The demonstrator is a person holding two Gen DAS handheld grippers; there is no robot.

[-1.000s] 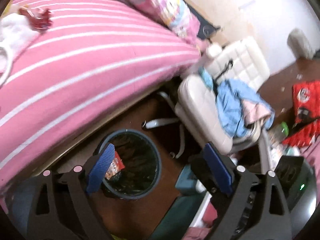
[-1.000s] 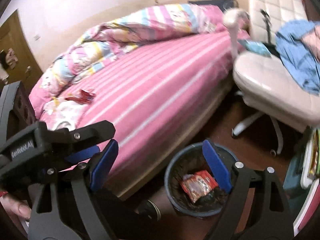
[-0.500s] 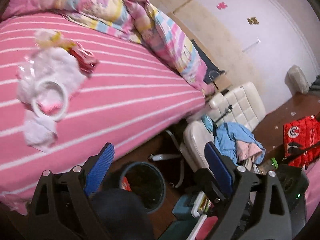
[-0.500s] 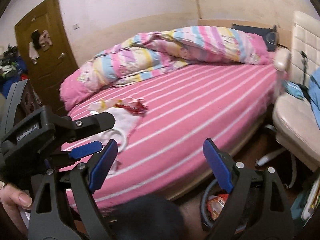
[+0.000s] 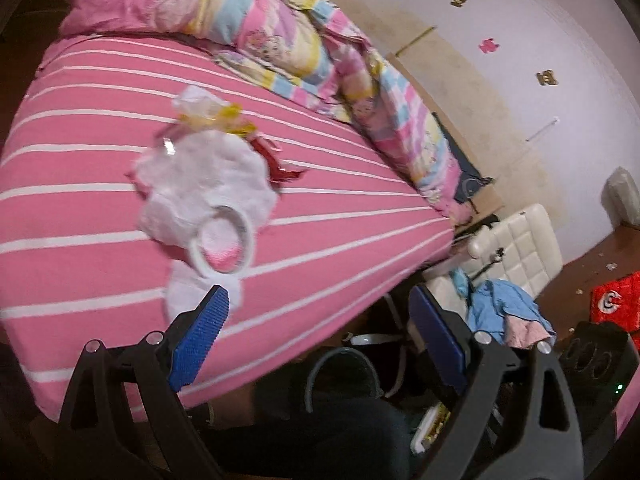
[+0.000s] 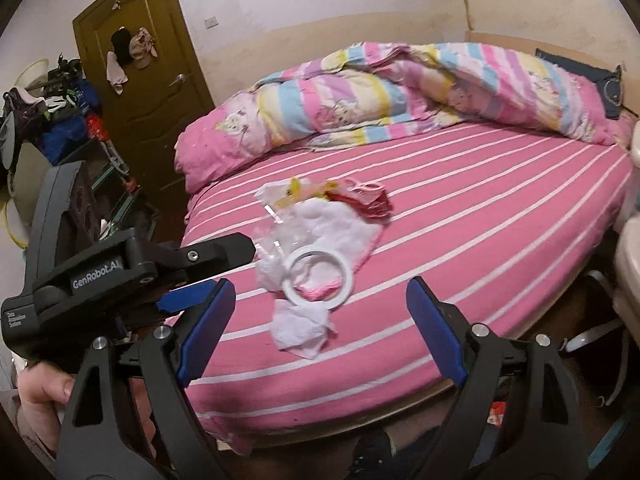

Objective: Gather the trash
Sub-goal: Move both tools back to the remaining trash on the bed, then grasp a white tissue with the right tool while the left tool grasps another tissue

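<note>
A heap of trash lies on the pink striped bed: a white tape ring, a crumpled white tissue, white padding, a red wrapper and a yellow-and-clear wrapper. My right gripper is open and empty, above the bed's near edge, close to the tissue. My left gripper is open and empty; it also shows at the left of the right wrist view. The dark bin on the floor is mostly hidden.
A rolled striped quilt lies along the far side of the bed. A white chair with blue clothes stands by the bed's right corner. A brown door and cluttered shelves are at the left.
Both grippers have risen from over the bin and turned toward the bed. The trash heap is now nearer and central. Both stay open and empty.
</note>
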